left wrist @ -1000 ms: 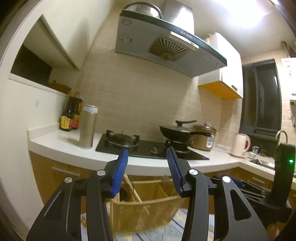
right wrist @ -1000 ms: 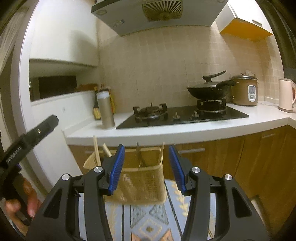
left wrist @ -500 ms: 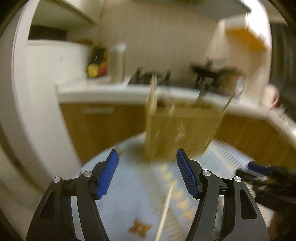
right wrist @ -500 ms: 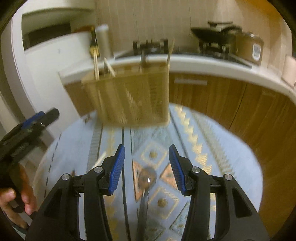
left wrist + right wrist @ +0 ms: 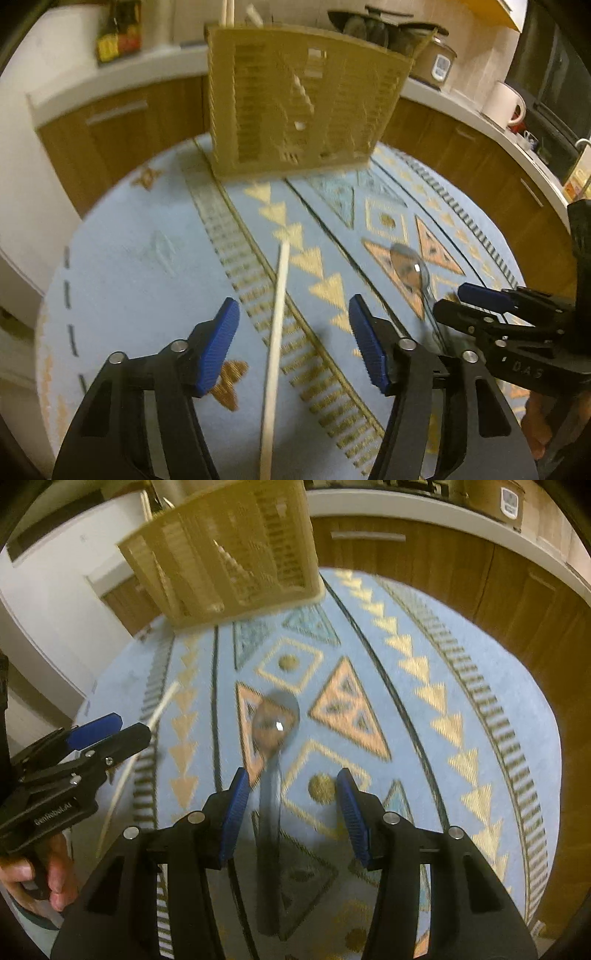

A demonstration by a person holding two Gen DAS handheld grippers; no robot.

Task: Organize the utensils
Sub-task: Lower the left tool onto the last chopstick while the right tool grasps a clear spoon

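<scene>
While both grippers point down at a round blue patterned cloth (image 5: 155, 258), each has one utensil lying in line with its gap. The left gripper (image 5: 293, 341) has its jaws apart, having just been closing a little, and a pale chopstick (image 5: 275, 332) lies on the cloth between the blue pads (image 5: 218, 350), untouched by either and running up toward a slotted tan basket (image 5: 295, 99) at the far edge. The right gripper (image 5: 290, 810) is also released, jaws parted with nothing clamped; a metal spoon (image 5: 273, 738) lies on the cloth with its handle between the pads, nearer the left one, and its bowl beyond the fingertips, pointing at the basket. Chopsticks stand in the basket's left end. Seen from the right wrist, a hand (image 5: 40, 878) holds the left gripper just beside the chopstick.
</scene>
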